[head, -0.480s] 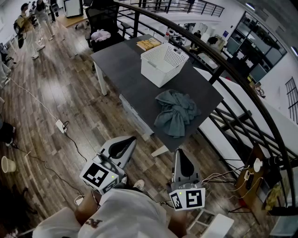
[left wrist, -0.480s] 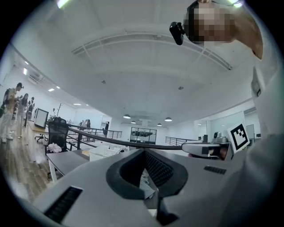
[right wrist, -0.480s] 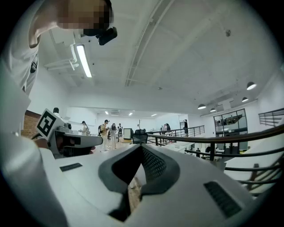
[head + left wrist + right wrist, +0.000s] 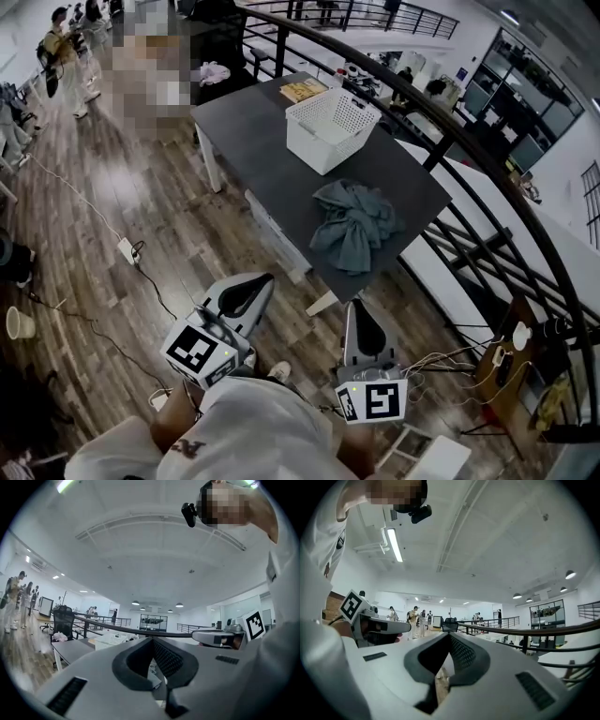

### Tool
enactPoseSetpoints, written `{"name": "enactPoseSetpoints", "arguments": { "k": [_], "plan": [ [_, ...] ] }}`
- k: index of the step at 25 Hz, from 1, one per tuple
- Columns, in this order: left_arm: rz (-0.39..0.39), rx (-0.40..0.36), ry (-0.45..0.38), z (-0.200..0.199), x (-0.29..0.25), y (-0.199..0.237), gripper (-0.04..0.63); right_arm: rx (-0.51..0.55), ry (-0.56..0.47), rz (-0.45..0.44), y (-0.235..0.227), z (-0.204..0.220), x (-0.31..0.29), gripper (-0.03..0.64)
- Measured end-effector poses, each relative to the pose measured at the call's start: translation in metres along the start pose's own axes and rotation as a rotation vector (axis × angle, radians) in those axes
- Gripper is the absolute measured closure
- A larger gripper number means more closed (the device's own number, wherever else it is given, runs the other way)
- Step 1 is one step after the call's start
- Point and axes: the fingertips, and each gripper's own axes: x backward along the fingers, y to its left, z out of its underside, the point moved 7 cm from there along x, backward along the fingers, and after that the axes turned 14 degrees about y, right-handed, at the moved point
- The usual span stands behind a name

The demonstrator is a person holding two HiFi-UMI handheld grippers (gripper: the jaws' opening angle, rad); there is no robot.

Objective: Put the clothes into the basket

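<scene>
On dark table (image 4: 251, 131), grey clothes (image 4: 354, 225) near white basket (image 4: 330, 127), left tool (image 4: 266, 280) and right tool (image 4: 360, 307) both closed, empty

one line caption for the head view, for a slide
Shut and empty, left gripper and right gripper hover short of a dark table; crumpled grey-green clothes lie apart from a white basket.

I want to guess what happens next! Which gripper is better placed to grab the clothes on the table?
Right, probably. The right gripper points straight at the grey-green clothes heaped on the near end of the table. The left gripper sits farther left, over the wooden floor.
</scene>
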Motion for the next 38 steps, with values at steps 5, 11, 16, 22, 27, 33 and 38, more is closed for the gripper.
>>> {"name": "enactPoseSetpoints", "arguments": {
  "k": [5, 11, 16, 22, 27, 33, 38],
  "plan": [
    [-0.013, -0.008, 0.003, 0.003, 0.003, -0.006, 0.601, -0.008, -0.007, -0.01, -0.001, 0.004, 0.003, 0.598],
    [-0.004, -0.011, 0.005, -0.001, -0.004, 0.005, 0.601, -0.024, 0.011, 0.0, -0.002, 0.005, -0.01, 0.598],
    [0.024, -0.017, 0.004, -0.005, -0.019, 0.028, 0.601, -0.025, 0.039, 0.023, -0.002, 0.002, -0.036, 0.597],
    [0.053, -0.006, 0.017, -0.007, -0.033, 0.062, 0.601, -0.002, 0.065, 0.049, 0.002, -0.006, -0.069, 0.598],
    [0.076, 0.004, 0.017, -0.011, -0.04, 0.089, 0.601, 0.006, 0.081, 0.078, 0.009, -0.013, -0.092, 0.597],
    [0.083, 0.019, 0.029, -0.016, -0.058, 0.113, 0.601, 0.0, 0.101, 0.087, 0.003, -0.016, -0.119, 0.598],
    [0.064, 0.014, 0.05, -0.019, -0.084, 0.123, 0.601, -0.008, 0.104, 0.064, -0.017, -0.013, -0.142, 0.597]
  ]
}}
